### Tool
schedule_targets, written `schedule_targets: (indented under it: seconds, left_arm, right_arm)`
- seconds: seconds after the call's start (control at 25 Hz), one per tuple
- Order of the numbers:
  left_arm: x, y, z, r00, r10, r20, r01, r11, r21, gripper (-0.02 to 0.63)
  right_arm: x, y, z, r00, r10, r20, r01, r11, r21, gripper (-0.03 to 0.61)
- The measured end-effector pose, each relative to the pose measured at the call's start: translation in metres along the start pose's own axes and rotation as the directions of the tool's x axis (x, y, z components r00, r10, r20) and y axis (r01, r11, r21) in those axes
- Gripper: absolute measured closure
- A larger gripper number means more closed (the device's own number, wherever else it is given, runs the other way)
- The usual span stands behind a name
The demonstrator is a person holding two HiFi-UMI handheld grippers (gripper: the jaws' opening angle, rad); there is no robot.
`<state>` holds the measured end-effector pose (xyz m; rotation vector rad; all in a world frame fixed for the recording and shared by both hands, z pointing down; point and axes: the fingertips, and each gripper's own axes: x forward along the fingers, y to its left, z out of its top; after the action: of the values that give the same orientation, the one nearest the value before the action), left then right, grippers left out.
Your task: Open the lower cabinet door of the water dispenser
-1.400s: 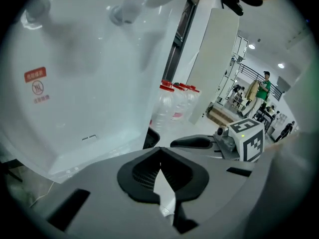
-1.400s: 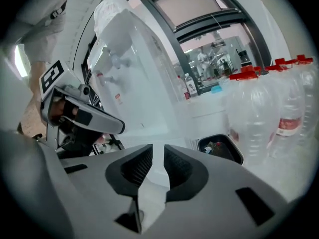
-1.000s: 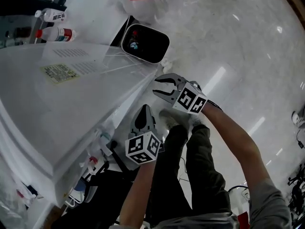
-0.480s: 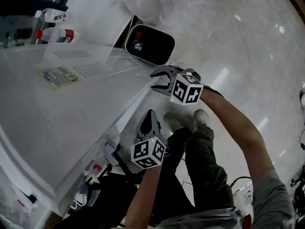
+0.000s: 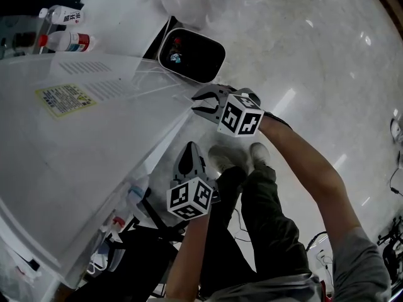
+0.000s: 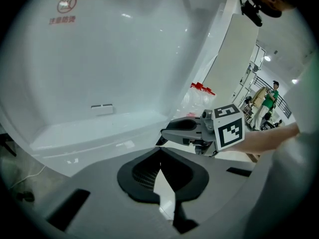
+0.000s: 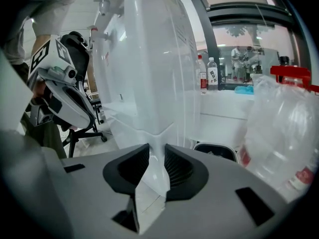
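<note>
The white water dispenser (image 5: 94, 143) fills the left of the head view, seen from above. My right gripper (image 5: 200, 102) is at its front corner. In the right gripper view the jaws (image 7: 157, 153) are closing, and the thin white edge of the cabinet door (image 7: 154, 108) stands upright between the pads, filling the gap. My left gripper (image 5: 189, 148) hangs lower, beside the dispenser's front, shut with nothing in it. In the left gripper view its tips (image 6: 160, 153) meet before the white front panel (image 6: 99, 59), with the right gripper (image 6: 167, 133) just beyond.
A dark bin with a white rim (image 5: 192, 55) stands on the floor behind the dispenser. Bottles (image 5: 63, 41) sit on a shelf at the upper left. A large clear water jug (image 7: 284, 128) is to the right. An office chair (image 7: 84, 133) and the person's legs (image 5: 264, 219) are close by.
My right gripper has moved in to the dispenser's corner, rolled, and narrowed its jaws onto the door edge. The left gripper has hardly moved.
</note>
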<state>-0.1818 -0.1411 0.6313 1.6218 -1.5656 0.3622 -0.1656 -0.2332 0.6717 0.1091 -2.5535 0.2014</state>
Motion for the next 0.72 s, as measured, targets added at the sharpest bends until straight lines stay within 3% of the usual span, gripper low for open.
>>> schedule_targets:
  seconds: [0.36,0.72]
  left_arm:
    - [-0.014,-0.013,-0.004,1.000,0.009,-0.005,-0.009,1.000,-0.005,0.604]
    - [-0.042,-0.024,-0.021,0.999,0.040,-0.013,-0.041,0.999,-0.034,0.604]
  right_arm:
    - [-0.016,0.018,-0.013,0.999,-0.037,-0.009,0.038,0.997,0.060,0.483]
    - [-0.041,0.054,-0.035,0.990,-0.131,-0.043,0.136,0.974,0.179,0.485]
